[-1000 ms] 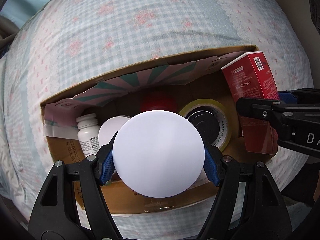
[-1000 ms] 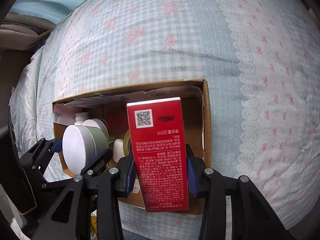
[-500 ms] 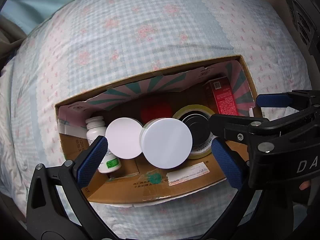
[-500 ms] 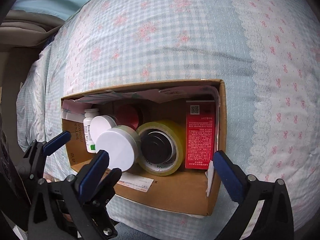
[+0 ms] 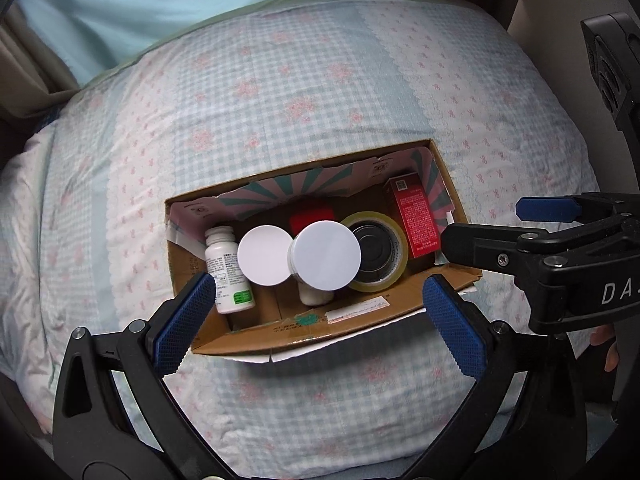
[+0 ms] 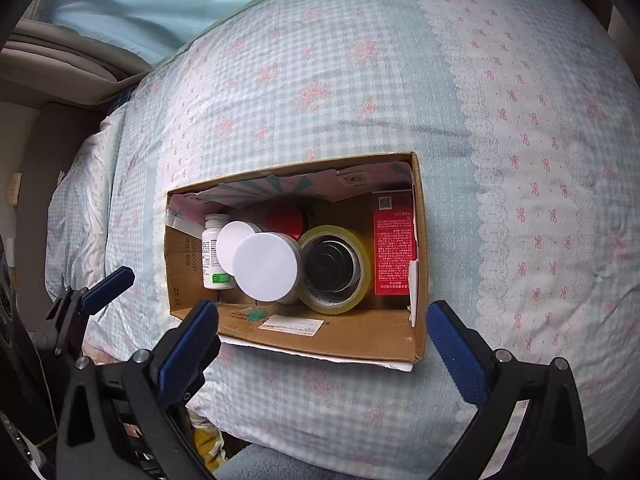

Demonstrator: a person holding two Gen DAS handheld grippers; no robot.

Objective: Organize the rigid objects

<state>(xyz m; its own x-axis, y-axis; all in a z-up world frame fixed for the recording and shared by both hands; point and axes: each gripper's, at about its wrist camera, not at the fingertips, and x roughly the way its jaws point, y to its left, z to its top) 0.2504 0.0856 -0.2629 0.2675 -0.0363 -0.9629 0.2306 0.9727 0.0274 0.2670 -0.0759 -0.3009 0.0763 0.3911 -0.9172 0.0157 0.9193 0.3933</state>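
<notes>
On checked quilt, cardboard box (image 6: 328, 336) w/ round white lids, glossy tape roll (image 6: 336, 270); both tongs (image 5: 316, 312) (image 6: 320, 340) wide, empty.

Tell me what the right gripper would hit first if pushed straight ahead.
Probably the cardboard box's near wall or the tape roll just inside; the open right gripper points there, though depth is unclear.
</notes>
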